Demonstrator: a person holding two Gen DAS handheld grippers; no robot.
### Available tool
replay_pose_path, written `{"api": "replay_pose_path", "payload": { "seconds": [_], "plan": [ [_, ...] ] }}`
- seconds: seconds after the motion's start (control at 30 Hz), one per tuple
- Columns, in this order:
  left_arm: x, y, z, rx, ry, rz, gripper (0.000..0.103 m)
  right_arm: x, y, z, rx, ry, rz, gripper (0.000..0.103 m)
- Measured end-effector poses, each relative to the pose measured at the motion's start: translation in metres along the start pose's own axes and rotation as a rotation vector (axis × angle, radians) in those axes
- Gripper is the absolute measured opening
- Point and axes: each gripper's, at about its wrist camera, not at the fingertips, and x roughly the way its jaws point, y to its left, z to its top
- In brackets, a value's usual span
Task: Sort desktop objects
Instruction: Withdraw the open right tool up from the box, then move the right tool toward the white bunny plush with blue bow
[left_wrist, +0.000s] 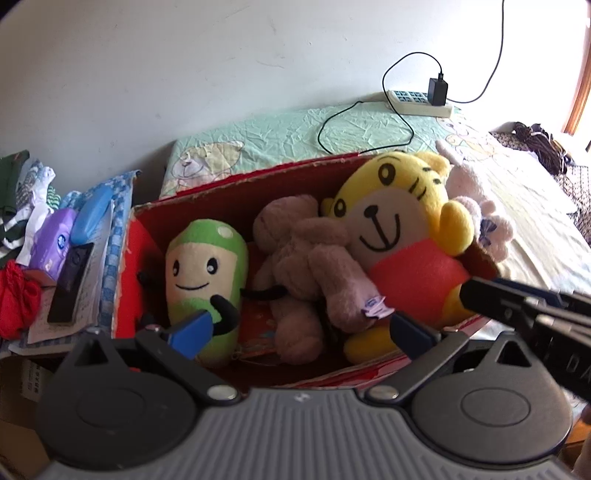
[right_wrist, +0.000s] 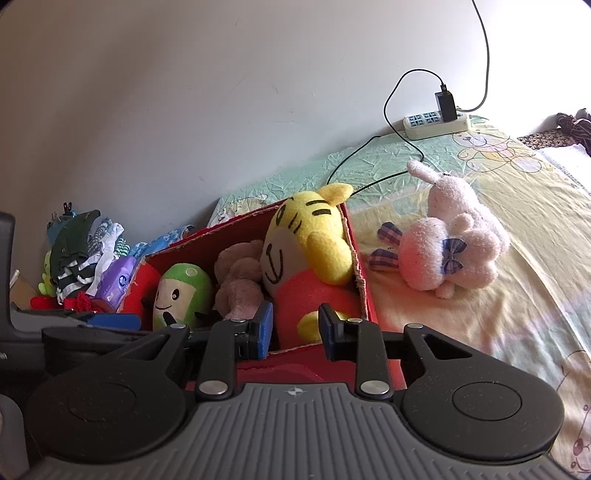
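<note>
The bed (right_wrist: 480, 295) holds a red box (left_wrist: 236, 199) with my toys inside: a yellow tiger (left_wrist: 399, 229), a brown bear (left_wrist: 314, 258) and a green toy (left_wrist: 203, 266). A pink bunny (right_wrist: 454, 243) lies beside the box. My left claw (left_wrist: 299, 328) and right claw (right_wrist: 295, 330) are both open and empty.

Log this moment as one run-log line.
left gripper: open, empty | right gripper: open, empty | red box: three plush toys inside | pink rabbit: on bed, outside box

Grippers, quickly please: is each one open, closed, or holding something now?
Left gripper: open, holding nothing.
Right gripper: open, holding nothing.
</note>
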Motion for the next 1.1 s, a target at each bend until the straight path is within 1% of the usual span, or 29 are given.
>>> {"api": "replay_pose_path", "payload": {
  "seconds": [0.07,0.13,0.23,0.5,0.77,0.9,1.1],
  "plan": [
    [-0.001,-0.002,0.001,-0.001,-0.007,0.015,0.102,-0.002,-0.003,0.003,0.004,-0.004,0.021,0.030],
    [-0.001,-0.005,0.002,-0.010,-0.009,0.032,0.102,-0.002,-0.004,0.006,-0.016,0.002,0.021,0.030],
    [-0.001,-0.007,0.004,-0.038,-0.008,0.044,0.102,-0.002,-0.009,0.010,-0.032,0.010,0.040,0.030],
    [-0.008,-0.023,0.009,-0.099,-0.012,0.113,0.102,0.000,-0.032,0.025,-0.055,0.045,0.099,0.030],
    [-0.015,-0.060,0.017,-0.108,-0.025,0.144,0.102,-0.002,-0.065,0.041,-0.067,0.083,0.144,0.030],
    [-0.013,-0.078,0.022,-0.121,-0.024,0.156,0.102,-0.004,-0.083,0.050,-0.077,0.089,0.164,0.030],
    [-0.015,-0.105,0.031,-0.132,-0.050,0.167,0.102,-0.005,-0.108,0.062,-0.086,0.094,0.174,0.030]
  ]
}}
